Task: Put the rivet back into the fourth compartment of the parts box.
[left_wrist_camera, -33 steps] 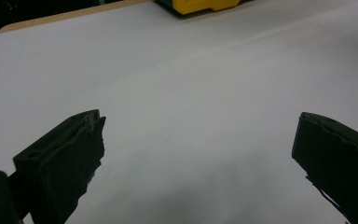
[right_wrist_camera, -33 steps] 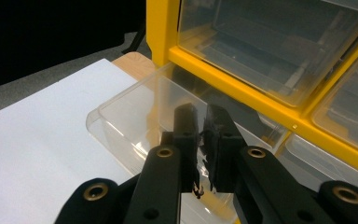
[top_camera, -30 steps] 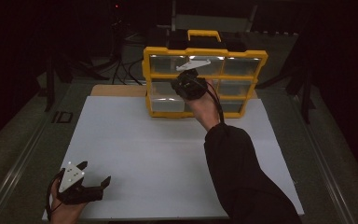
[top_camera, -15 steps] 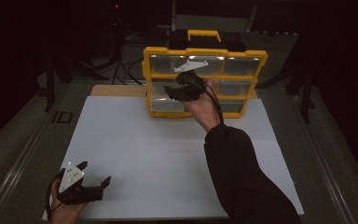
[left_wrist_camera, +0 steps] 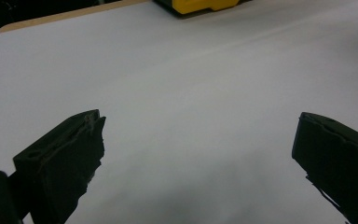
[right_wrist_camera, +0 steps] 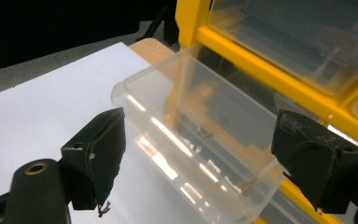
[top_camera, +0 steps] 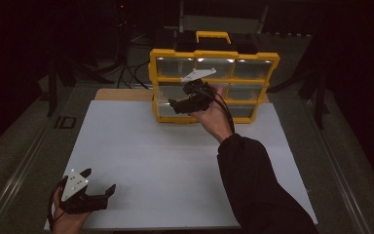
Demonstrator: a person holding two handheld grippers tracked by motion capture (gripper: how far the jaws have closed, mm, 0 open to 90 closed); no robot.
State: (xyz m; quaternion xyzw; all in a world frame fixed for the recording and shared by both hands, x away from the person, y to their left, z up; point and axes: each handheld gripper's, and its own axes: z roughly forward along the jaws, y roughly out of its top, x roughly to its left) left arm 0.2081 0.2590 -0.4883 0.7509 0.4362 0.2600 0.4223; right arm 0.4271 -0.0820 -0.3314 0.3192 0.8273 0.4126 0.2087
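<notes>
right gripper (top_camera: 175, 104) sits at the upper centre of the high view, against the lower left front of the yellow drawer cabinet (top_camera: 263, 58). its jaws have just been opening and now stand wide, with nothing pressed between them. judged purpose: a release of the clear drawer (right_wrist_camera: 200, 135), which stands pulled part way out of its slot at the cabinet's lower left, so that its contents can be reached.

left gripper (top_camera: 100, 192) rests low at the bottom left of the high view on the white sheet (top_camera: 165, 161) covering the desk (top_camera: 121, 94), jaws spread and holding nothing. it lies well apart from the cabinet; judged to be parked clear of the working hand.

view comparison: the right gripper view shows the drawer's transparent walls and rim between the spread jaws, untouched by either pad, with a few small items lying on its floor, too small to identify. the high view cannot resolve the drawer's state, but it gives the cabinet's full grid of compartments, its top handle (top_camera: 213, 35) and the spacing of both hands. the left gripper view adds the cabinet's yellow base at its top edge.
</notes>
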